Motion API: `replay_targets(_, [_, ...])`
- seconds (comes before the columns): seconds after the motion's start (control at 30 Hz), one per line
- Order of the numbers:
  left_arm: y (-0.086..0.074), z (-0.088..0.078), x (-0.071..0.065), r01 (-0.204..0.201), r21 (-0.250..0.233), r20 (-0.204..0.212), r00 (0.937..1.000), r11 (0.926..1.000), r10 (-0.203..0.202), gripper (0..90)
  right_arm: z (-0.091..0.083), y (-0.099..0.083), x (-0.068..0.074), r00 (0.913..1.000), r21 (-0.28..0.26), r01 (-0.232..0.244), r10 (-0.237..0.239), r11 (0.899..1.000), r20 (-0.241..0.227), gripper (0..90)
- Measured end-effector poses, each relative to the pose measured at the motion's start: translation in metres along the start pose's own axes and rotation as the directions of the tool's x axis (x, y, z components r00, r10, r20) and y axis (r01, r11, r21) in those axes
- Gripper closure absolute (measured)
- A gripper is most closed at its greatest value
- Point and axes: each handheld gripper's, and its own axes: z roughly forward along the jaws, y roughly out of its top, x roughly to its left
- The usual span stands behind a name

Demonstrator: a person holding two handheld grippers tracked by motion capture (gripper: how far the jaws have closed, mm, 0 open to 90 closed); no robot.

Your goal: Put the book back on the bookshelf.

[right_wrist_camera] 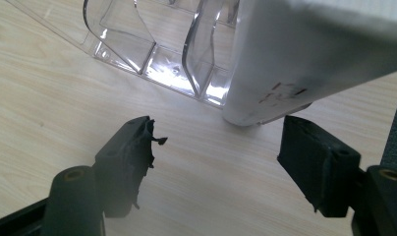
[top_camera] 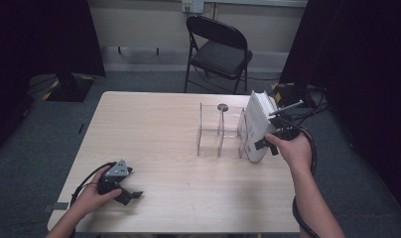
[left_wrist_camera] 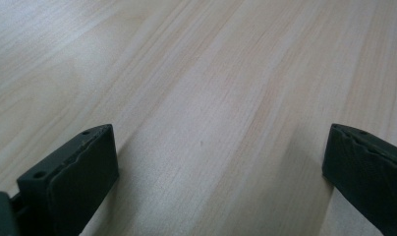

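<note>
Right gripper view: book point(right_wrist_camera: 304, 54) spine print illegible.

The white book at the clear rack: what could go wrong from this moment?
1. The white book leans at the right end of the clear rack, and the right tongs stand open with nothing between their jaws. Left leaning, it may topple toward the table edge.
2. The book's lower corner sits by a divider; a push could shift the light rack.
</note>
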Motion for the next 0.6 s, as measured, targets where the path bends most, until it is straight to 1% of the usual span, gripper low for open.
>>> replay_targets(0.1, [0.0,0.0,0.0,0.0,-0.005,-0.002,1.0,1.0,0.0,0.0,0.0,-0.002,0.002,0.9999,-0.002,0.013,-0.013,1.0,-0.003,27.7])
replay_targets(0.23, [0.0,0.0,0.0,0.0,-0.003,-0.002,1.0,1.0,0.0,0.0,0.002,-0.005,0.005,0.9996,-0.003,0.021,-0.021,1.0,-0.02,27.7])
replay_targets(0.27, [0.0,0.0,0.0,0.001,-0.003,-0.002,1.0,1.0,-0.001,0.0,0.004,-0.007,0.005,0.9994,0.0,0.03,-0.03,1.0,-0.017,27.7])
replay_targets(0.3, [0.0,0.0,0.0,0.0,-0.005,-0.002,1.0,1.0,0.0,0.0,0.005,-0.007,0.006,0.9995,0.003,0.028,-0.028,1.0,-0.017,27.7])
replay_targets(0.37, [0.0,0.0,0.0,0.001,-0.003,-0.001,1.0,1.0,-0.001,0.0,0.008,-0.009,0.006,0.9991,0.004,0.027,-0.026,1.0,-0.033,27.7])
replay_targets(0.43, [0.0,0.0,0.0,0.0,-0.005,-0.001,1.0,1.0,0.0,0.0,0.01,-0.01,0.008,0.9985,0.005,0.042,-0.042,0.999,-0.035,27.7])
replay_targets(0.47, [0.0,0.0,0.0,0.001,-0.003,-0.002,1.0,1.0,-0.001,0.0,0.011,-0.011,0.009,0.9988,0.007,0.035,-0.034,0.999,-0.035,27.7])
replay_targets(0.5, [0.0,0.0,0.0,0.001,-0.003,-0.002,1.0,1.0,-0.001,0.0,0.012,-0.011,0.01,0.9978,0.008,0.049,-0.049,0.999,-0.045,27.7])
replay_targets(0.6, [0.0,0.0,0.0,0.001,-0.004,-0.003,1.0,1.0,-0.001,0.0,0.013,-0.012,0.012,0.997,-0.003,0.056,-0.056,0.998,-0.054,27.6])
